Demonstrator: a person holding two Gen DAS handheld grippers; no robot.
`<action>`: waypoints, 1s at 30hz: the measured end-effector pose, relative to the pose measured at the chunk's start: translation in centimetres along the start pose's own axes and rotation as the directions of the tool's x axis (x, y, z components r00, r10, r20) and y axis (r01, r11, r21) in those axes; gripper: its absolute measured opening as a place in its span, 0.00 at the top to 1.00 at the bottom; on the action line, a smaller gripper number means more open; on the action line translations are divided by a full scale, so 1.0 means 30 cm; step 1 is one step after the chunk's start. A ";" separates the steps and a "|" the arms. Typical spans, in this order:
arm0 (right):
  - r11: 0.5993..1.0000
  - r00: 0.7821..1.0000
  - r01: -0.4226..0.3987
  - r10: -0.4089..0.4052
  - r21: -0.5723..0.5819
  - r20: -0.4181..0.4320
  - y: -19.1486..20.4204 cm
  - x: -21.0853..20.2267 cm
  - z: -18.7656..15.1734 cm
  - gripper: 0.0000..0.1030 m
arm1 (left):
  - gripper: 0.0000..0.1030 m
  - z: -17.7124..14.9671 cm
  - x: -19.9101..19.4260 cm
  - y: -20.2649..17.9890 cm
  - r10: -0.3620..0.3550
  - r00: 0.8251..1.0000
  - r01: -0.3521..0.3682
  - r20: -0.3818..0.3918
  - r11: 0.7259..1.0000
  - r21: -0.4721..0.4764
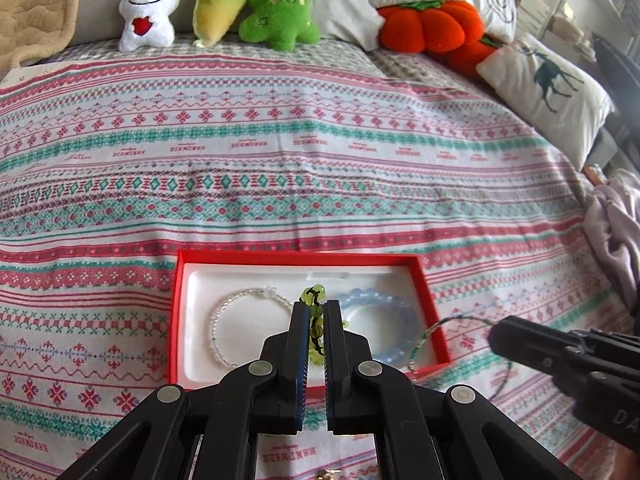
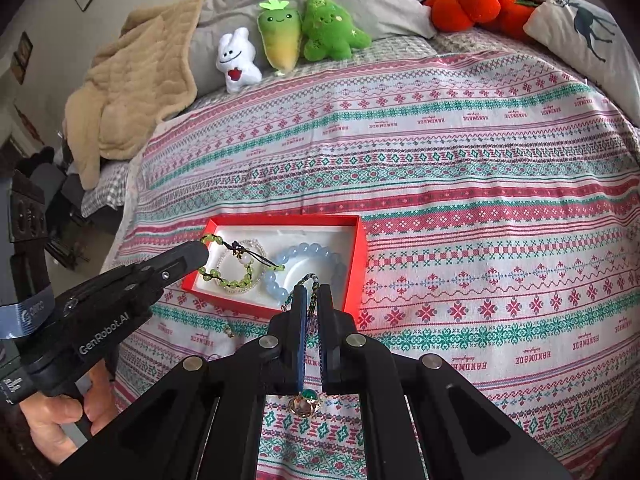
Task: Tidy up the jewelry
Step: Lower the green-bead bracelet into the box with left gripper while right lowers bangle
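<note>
On a patterned bedspread (image 1: 320, 160), the left claw (image 1: 316, 320) is clenched on a green bead bracelet (image 2: 232, 276) above a red jewelry box (image 1: 434, 312). The right claw (image 2: 311, 304) grasps a thin beaded necklace (image 1: 448, 328) at the box's edge, beside the blue bead bracelet (image 2: 316, 258) inside.

green bead bracelet (image 2: 230, 276) dangling | red box (image 1: 430, 300) (open) holds blue bracelet (image 1: 384, 308)
</note>
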State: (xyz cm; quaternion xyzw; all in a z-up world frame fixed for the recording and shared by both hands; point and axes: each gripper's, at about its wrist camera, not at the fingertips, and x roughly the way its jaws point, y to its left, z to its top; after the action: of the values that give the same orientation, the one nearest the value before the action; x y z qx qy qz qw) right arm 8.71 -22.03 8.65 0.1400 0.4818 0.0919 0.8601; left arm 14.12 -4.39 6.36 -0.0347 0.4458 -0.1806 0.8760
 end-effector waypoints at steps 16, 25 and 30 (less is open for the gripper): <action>1.000 0.999 -0.011 0.011 0.000 0.038 -0.002 0.050 0.062 0.95 | 0.62 -0.030 0.054 0.031 0.207 0.978 -0.207 0.003 0.974 0.095; 0.999 0.998 -0.044 0.044 0.003 0.038 0.016 0.108 0.087 0.95 | 0.52 -0.069 0.004 0.049 0.247 0.969 -0.245 0.003 0.960 0.139; 0.999 0.999 -0.039 0.039 -0.002 0.027 0.039 0.161 0.090 0.95 | 0.48 -0.089 -0.014 0.068 0.259 0.966 -0.255 -0.005 0.957 0.140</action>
State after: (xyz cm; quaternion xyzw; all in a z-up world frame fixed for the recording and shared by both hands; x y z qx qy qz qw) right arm 13.50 -19.91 6.50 0.1500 0.4674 0.1071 0.8646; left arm 12.37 -2.06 4.64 0.0865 0.4429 -0.0962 0.8872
